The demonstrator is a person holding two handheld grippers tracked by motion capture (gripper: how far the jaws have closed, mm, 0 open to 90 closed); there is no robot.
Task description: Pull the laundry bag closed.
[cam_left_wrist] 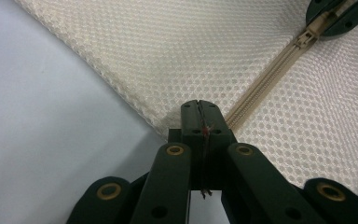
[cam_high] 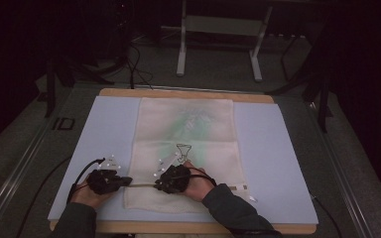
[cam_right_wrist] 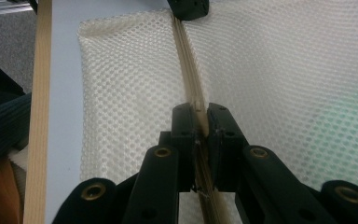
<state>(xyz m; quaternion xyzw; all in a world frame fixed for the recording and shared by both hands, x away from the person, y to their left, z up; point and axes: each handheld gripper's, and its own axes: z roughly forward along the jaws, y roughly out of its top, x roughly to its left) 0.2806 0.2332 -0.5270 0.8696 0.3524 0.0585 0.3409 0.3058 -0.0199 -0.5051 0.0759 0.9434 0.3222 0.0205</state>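
A cream mesh zip bag (cam_high: pixel 186 144) lies flat on the pale blue mat (cam_high: pixel 278 158). Its beige zipper (cam_high: pixel 142 185) runs along the near end. My left gripper (cam_high: pixel 128 181) is shut on the bag's edge at the zipper's end (cam_left_wrist: pixel 199 114), at the bag's left corner. My right gripper (cam_high: pixel 158 185) is shut on the zipper slider (cam_right_wrist: pixel 199 108), a short way along the zipper from the left one. In the left gripper view the slider (cam_left_wrist: pixel 307 37) sits at the upper right between the other gripper's jaws. A faint green patch (cam_high: pixel 191 121) shows through the mesh.
The mat lies on a wooden tabletop (cam_high: pixel 188 92) whose edge shows at the far side. A white metal frame (cam_high: pixel 218 29) stands on the dark floor beyond. Black cables (cam_high: pixel 82 173) trail from the grippers to the left. A small white label (cam_high: pixel 239 188) lies at the bag's near right.
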